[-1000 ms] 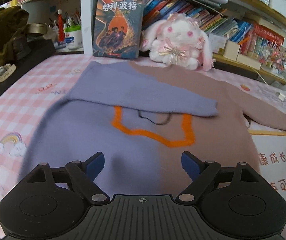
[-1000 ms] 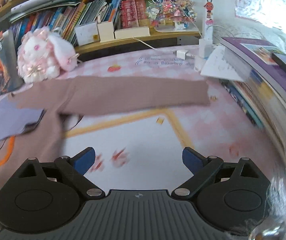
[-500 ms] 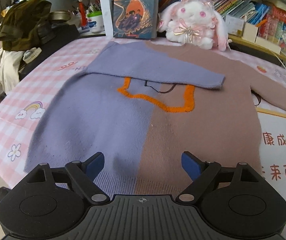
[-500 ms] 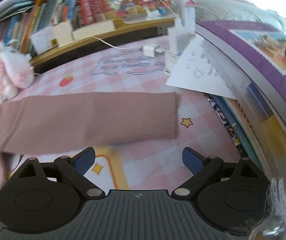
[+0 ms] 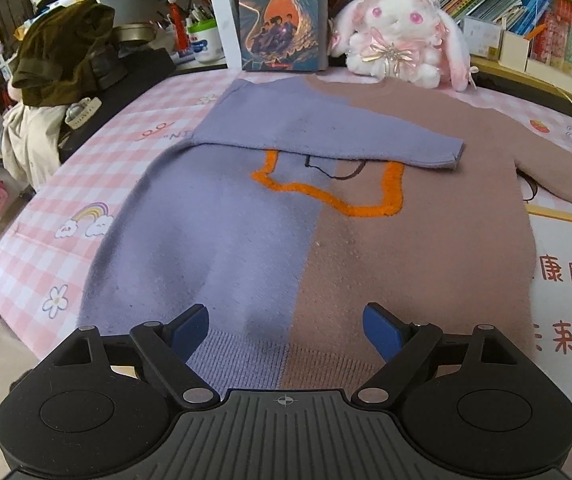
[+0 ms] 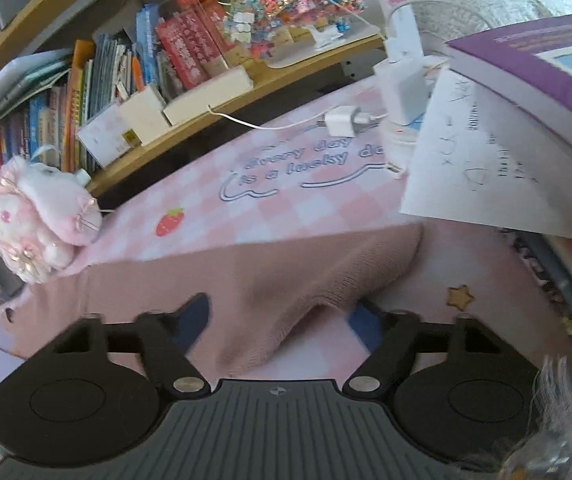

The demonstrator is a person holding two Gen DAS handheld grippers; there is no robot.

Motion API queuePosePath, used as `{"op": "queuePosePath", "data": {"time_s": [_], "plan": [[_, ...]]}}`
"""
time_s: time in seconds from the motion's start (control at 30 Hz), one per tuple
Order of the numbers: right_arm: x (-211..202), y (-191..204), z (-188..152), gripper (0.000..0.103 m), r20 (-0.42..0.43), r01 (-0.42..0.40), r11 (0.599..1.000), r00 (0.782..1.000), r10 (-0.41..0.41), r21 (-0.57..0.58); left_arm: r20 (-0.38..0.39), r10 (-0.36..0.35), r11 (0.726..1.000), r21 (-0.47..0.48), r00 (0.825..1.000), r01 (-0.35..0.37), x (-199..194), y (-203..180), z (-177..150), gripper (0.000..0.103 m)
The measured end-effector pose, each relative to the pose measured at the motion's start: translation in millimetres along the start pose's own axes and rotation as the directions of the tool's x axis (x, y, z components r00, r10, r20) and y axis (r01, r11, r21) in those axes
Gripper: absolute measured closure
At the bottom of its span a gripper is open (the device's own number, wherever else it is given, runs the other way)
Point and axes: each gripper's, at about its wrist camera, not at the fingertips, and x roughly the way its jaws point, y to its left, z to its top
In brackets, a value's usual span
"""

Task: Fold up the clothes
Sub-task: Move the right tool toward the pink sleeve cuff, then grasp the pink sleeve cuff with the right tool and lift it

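A half purple, half brown sweater [image 5: 270, 240] with an orange outline lies flat on the checked tablecloth [image 5: 86, 184]. Its purple sleeve [image 5: 325, 132] is folded across the chest. My left gripper [image 5: 286, 328] hangs open above the hem, with nothing between its fingers. The brown sleeve [image 6: 246, 276] stretches out to the right. My right gripper [image 6: 278, 320] is down on the sleeve's cuff [image 6: 365, 264] and its jaws are closing. The cloth puckers into a ridge between the blue fingers [image 6: 194, 316], which still stand well apart.
A plush rabbit [image 5: 397, 44] and an upright book [image 5: 282, 16] stand behind the sweater. Close to the cuff on the right are a stack of books [image 6: 545, 72], a paper sheet [image 6: 485, 160] and a charger [image 6: 341, 120]. Dark clothes [image 5: 66, 52] are piled at the left.
My right gripper slid right along the brown sleeve to its cuff, rolled, and its jaws narrowed, bunching the cloth. My left gripper drew back and tilted down, so the hem now shows.
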Motion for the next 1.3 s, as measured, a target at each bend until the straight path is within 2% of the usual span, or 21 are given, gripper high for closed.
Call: {"op": "queuePosePath", "data": {"time_s": [0.03,0.07,0.1,0.13,0.3,0.47,0.67,0.7,0.73,0.77,0.83,1.0,1.2,1.3], "plan": [[1.1,0.2,0.4,0.053,0.0,-0.006,1.0,1.0,0.006,0.002,-0.001,0.002,1.0,0.0,1.0,-0.002,0.2,0.2,0.4,0.016],[2.3,0.3,0.9,0.058,0.0,-0.012,1.0,1.0,0.012,0.004,-0.003,0.005,1.0,0.0,1.0,-0.005,0.5,0.3,0.8,0.016],[4.2,-1.5,1.4,0.072,-0.004,-0.031,0.999,1.0,0.031,0.019,-0.004,0.006,1.0,0.001,1.0,-0.006,0.9,0.1,1.4,0.016],[5.8,-3.5,1.5,0.08,-0.009,-0.041,0.998,0.999,0.041,0.039,-0.005,0.006,1.0,0.003,1.0,-0.006,1.2,-0.8,1.8,0.016],[6.0,-10.7,2.2,0.081,0.0,-0.047,0.995,0.999,0.047,0.093,-0.004,-0.003,1.0,0.014,1.0,0.003,2.3,-4.6,2.6,0.016],[0.7,-20.8,3.3,0.069,0.017,-0.038,0.989,0.999,0.036,0.146,-0.014,-0.008,1.0,0.015,1.0,0.008,3.9,-6.0,1.6,0.016],[-3.3,-32.0,5.4,0.067,0.032,-0.016,0.978,0.999,0.01,0.209,-0.016,-0.015,1.0,0.019,1.0,0.015,3.2,-7.1,-0.2,0.016],[-4.1,-33.7,5.0,0.07,0.034,-0.016,0.976,0.999,0.009,0.218,-0.015,-0.014,1.0,0.018,1.0,0.015,2.8,-6.5,-0.6,0.016],[-4.2,-34.3,4.6,0.083,0.032,-0.015,0.975,0.999,0.008,0.222,-0.014,-0.015,1.0,0.016,1.0,0.015,2.5,-5.8,-0.9,0.016],[-4.1,-35.0,4.0,0.089,0.028,-0.019,0.974,1.0,0.013,0.226,-0.013,-0.015,1.0,0.015,1.0,0.015,2.4,-5.0,-1.2,0.016],[-5.5,-32.9,3.5,0.095,0.027,-0.029,0.974,0.999,0.024,0.223,-0.011,-0.016,1.0,0.013,1.0,0.016,2.7,-3.0,-1.3,0.016],[-17.6,-15.8,7.7,0.097,0.06,-0.074,0.981,0.996,0.065,0.179,0.005,-0.024,1.0,0.006,1.0,0.024,3.6,3.2,-1.2,0.016],[-30.7,23.0,16.8,0.097,0.094,-0.169,0.977,0.983,0.158,0.126,0.031,-0.039,0.999,-0.008,0.999,0.039,5.3,20.9,-0.4,0.016],[-33.9,50.5,16.5,0.097,0.103,-0.214,0.971,0.974,0.204,0.104,0.075,-0.08,0.997,-0.005,0.994,0.08,3.3,33.8,0.9,0.016]]}}
